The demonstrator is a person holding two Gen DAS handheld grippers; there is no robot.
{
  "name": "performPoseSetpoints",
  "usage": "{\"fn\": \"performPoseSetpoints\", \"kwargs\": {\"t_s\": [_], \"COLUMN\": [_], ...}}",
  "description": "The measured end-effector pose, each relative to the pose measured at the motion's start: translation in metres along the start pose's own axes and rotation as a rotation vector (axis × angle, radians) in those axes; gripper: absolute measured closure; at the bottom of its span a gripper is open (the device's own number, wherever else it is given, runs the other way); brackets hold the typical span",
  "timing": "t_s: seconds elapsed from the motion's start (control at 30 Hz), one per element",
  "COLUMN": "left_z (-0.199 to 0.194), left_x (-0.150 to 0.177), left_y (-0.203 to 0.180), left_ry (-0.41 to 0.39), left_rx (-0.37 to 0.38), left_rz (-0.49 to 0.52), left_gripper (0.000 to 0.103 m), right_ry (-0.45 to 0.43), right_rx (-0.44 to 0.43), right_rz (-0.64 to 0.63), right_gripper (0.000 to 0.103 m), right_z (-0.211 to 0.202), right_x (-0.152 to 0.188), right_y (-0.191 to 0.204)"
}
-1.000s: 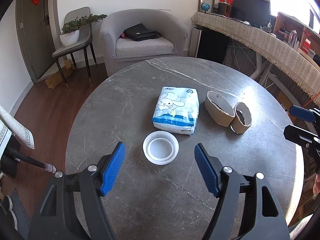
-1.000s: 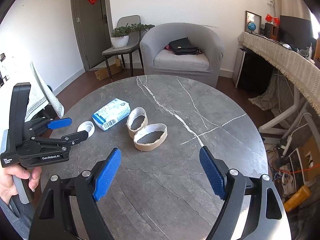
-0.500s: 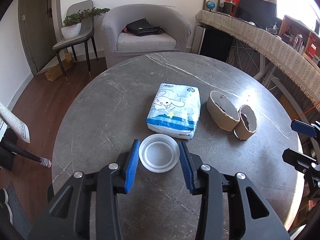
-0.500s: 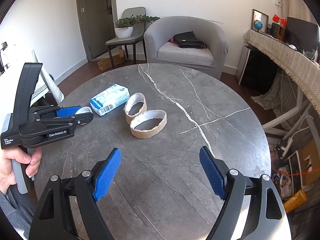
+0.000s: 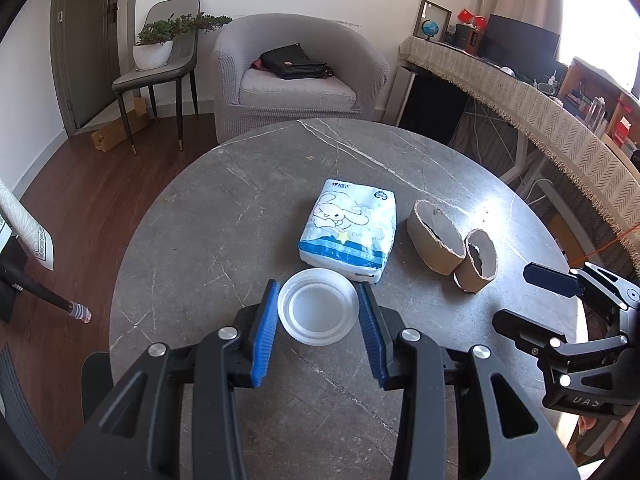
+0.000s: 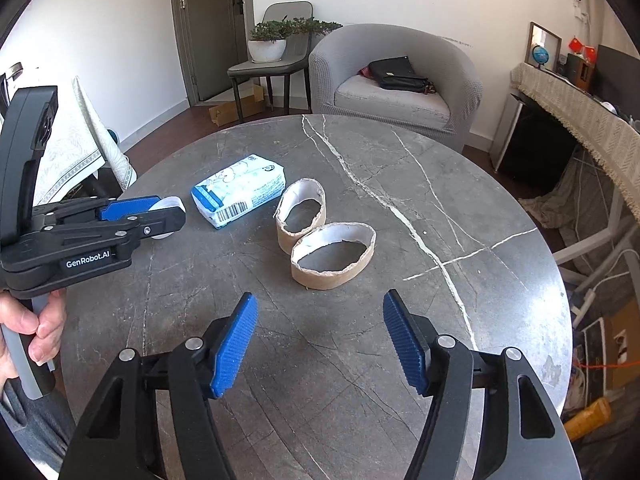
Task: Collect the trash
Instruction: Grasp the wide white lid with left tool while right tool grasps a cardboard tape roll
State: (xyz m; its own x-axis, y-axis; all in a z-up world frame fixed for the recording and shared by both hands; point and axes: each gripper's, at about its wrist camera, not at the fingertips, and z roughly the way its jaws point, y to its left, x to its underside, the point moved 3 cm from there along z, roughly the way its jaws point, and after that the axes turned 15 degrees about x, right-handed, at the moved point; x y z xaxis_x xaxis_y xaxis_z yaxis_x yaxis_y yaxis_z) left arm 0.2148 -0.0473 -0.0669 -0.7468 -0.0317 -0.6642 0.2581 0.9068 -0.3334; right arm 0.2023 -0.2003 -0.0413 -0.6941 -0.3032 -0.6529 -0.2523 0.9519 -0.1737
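Note:
On the round grey marble table (image 5: 208, 240) a white plastic lid (image 5: 320, 316) lies flat, and my left gripper (image 5: 318, 286) is shut on it, blue pads against both sides of its rim. Beyond it lie a blue-and-white tissue pack (image 5: 350, 232) and two torn cardboard rings (image 5: 436, 238) (image 5: 478, 260). In the right wrist view, my right gripper (image 6: 320, 299) hovers just short of the nearer ring (image 6: 332, 278); its jaws are closing with nothing between them. The left gripper (image 6: 170, 210) shows there at the left, with a hand on its grip.
A grey armchair (image 5: 296, 80) with a black bag stands behind the table, and a chair with a potted plant (image 5: 154, 46) to its left. A long cloth-covered desk (image 5: 540, 116) runs along the right. Wooden floor lies left of the table.
My left gripper's jaws came in from wide apart and closed on the white lid. The right gripper drew nearer to the cardboard rings and its jaws narrowed.

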Motion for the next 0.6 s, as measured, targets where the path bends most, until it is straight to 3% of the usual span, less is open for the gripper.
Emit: {"fn": "performPoseSetpoints", "kwargs": {"t_s": [0.4, 0.6], "left_z": [-0.005, -0.009], "left_x": [0.002, 0.001], "left_y": [-0.002, 0.006], "left_ry": [0.001, 0.001], "left_rx": [0.012, 0.005], "left_rz": [0.006, -0.003], "left_gripper": [0.061, 0.061], "right_ry": [0.037, 0.049], "right_rx": [-0.005, 0.01], "right_rz": [0.053, 0.081], "right_gripper": [0.037, 0.045], "right_z": [0.024, 0.033], "right_x": [-0.013, -0.019], "right_y": [0.006, 0.001]}}
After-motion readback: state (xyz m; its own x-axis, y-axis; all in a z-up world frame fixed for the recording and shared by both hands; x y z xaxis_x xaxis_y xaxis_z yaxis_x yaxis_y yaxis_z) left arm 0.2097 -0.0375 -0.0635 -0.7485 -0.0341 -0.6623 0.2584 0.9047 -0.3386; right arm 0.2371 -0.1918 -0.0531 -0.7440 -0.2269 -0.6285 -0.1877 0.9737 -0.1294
